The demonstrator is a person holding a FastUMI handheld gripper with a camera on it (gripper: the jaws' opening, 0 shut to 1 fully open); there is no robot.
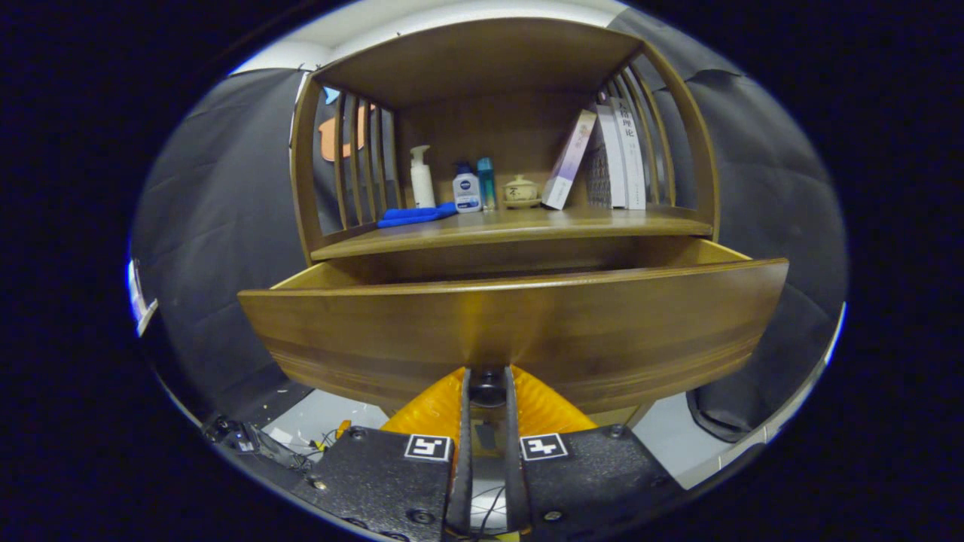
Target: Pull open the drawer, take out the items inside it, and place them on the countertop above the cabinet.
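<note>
A wooden cabinet stands ahead of me with its drawer (512,324) pulled out toward me. My gripper (488,385) is shut on the drawer knob (488,387), a small dark knob low on the drawer's front, with one finger on each side of it. The drawer's front panel hides whatever lies inside. Above the drawer runs the countertop (527,224), a wooden shelf under a curved top.
On the countertop stand a white pump bottle (421,178), a small white bottle (467,190), a teal bottle (486,183), a lidded pot (520,190), a blue cloth (416,216) and leaning books (614,154). Slatted sides close the shelf at left and right. Cables (301,444) lie on the floor.
</note>
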